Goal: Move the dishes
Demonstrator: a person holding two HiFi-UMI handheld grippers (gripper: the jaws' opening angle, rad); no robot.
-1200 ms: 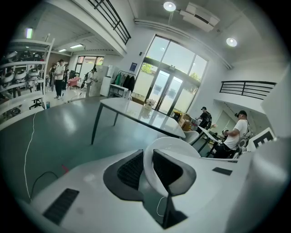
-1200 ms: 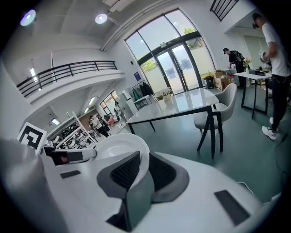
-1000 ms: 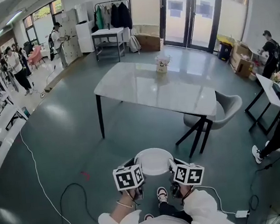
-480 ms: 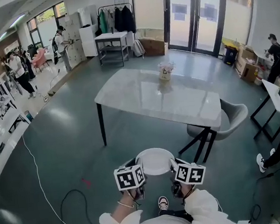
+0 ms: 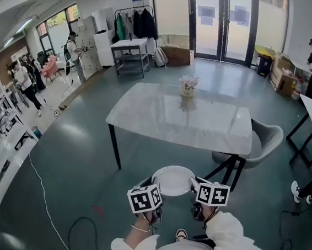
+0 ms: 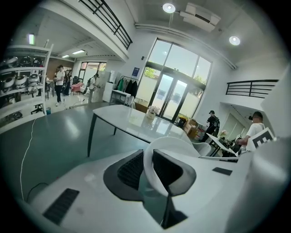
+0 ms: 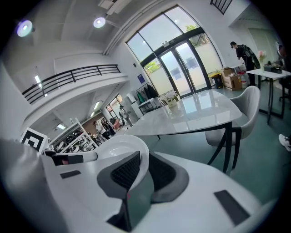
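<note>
Dish [image 5: 173, 180]: round, shallow, glossy white, in the air short of the glossy pale table [image 5: 171, 111]. Left gripper [image 6: 148, 170] clamps its left rim. Right gripper [image 7: 138, 172] clamps the right rim, its jaws just having tightened. Pads [image 6: 131, 170] dark, ribbed.

Head view looks steeply down from above; both gripper views look close along their jaws — all share the white plate [image 5: 173, 180] and the counter [image 5: 171, 109].

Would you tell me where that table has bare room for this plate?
Nearly all the table top is bare for the plate, from its near edge to the flower pot by the far edge; a grey chair crowds the right end.
</note>
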